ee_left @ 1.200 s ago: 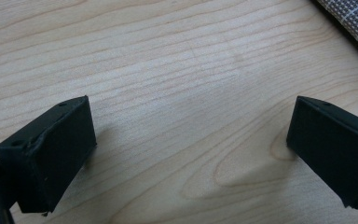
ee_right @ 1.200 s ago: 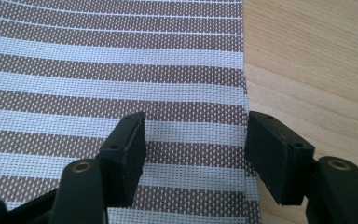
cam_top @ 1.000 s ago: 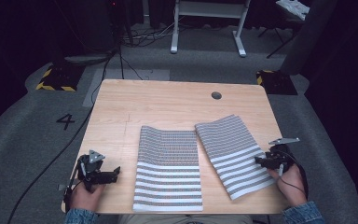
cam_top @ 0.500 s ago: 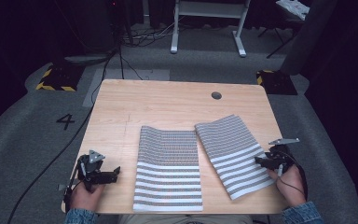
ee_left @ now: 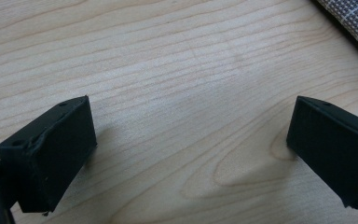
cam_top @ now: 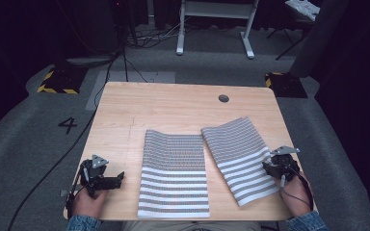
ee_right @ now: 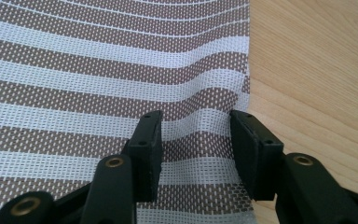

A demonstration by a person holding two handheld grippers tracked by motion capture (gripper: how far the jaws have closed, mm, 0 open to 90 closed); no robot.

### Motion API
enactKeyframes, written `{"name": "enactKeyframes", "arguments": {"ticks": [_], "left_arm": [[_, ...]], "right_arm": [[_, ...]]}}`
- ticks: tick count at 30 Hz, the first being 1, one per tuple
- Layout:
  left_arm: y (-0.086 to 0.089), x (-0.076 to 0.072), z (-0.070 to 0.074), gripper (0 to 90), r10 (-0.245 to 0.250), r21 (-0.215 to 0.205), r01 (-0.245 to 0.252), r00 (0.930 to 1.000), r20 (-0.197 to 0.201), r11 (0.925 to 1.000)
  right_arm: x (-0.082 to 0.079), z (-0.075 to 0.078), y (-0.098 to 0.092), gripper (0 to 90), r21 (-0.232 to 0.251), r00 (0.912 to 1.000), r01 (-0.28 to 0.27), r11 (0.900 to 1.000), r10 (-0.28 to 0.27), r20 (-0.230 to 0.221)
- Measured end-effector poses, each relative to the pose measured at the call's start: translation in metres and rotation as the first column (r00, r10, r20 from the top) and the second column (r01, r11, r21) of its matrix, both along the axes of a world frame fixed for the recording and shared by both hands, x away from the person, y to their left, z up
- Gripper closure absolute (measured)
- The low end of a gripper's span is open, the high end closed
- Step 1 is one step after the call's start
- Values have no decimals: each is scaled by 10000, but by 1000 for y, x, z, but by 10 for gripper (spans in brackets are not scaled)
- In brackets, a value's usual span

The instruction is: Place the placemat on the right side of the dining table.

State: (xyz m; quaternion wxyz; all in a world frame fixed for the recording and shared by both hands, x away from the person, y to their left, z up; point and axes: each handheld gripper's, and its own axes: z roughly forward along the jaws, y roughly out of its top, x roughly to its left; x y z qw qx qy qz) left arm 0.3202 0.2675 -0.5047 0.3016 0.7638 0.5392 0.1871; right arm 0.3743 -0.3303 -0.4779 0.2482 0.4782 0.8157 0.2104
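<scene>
R gripper (ee_right: 196,149) sits on the right mat (cam_top: 238,156) at its near right edge; jaws half apart and just been closing, a raised fold of weave between them, not yet pinched. Mat looks light, floppy, woven mesh w/ decent grip; best taken at that edge fold. L gripper (cam_top: 113,181) wide apart over bare worktop (cam_top: 173,108), left of the mid mat (cam_top: 174,173).
</scene>
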Motion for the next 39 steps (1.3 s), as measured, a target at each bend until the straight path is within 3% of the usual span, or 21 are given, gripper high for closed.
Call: {"name": "enactKeyframes", "arguments": {"ticks": [3,7,14,16,20,26,29,32,38,39], "left_arm": [[0,0,0,14,3,1,-3,10000,4,10000],[0,0,0,14,2,-1,-2,10000,1,10000],[0,0,0,14,1,0,-1,10000,3,10000],[0,0,0,14,1,2,-1,10000,2,10000],[0,0,0,14,2,1,-2,10000,2,10000],[0,0,0,14,7,9,-7,10000,-4,10000],[0,0,0,15,8,5,-8,10000,7,10000],[0,0,0,15,8,11,-8,10000,-5,10000],[0,-1,0,15,7,14,-7,10000,-4,10000],[0,-1,0,15,8,11,-8,10000,-7,10000]], "right_arm": [[-1,0,2,603,-66,9999,-113,9999,113,36],[-3,0,5,738,-89,9996,-271,9996,272,78],[1,11,-1,828,860,9987,-445,9953,466,-225],[1,21,-5,836,1444,9987,-440,9885,474,-198],[-4,45,-8,843,1986,9977,-671,9778,649,177],[-15,85,-1,847,2851,9882,-1447,9475,1240,895],[-22,103,10,849,3031,9771,-2049,9307,1764,1189],[-28,116,21,848,3077,9650,-2556,9165,2227,1383],[-37,126,42,848,3620,9428,-3323,8709,2960,1535],[-38,127,44,847,3746,9422,-3343,8648,2973,1545]]}}
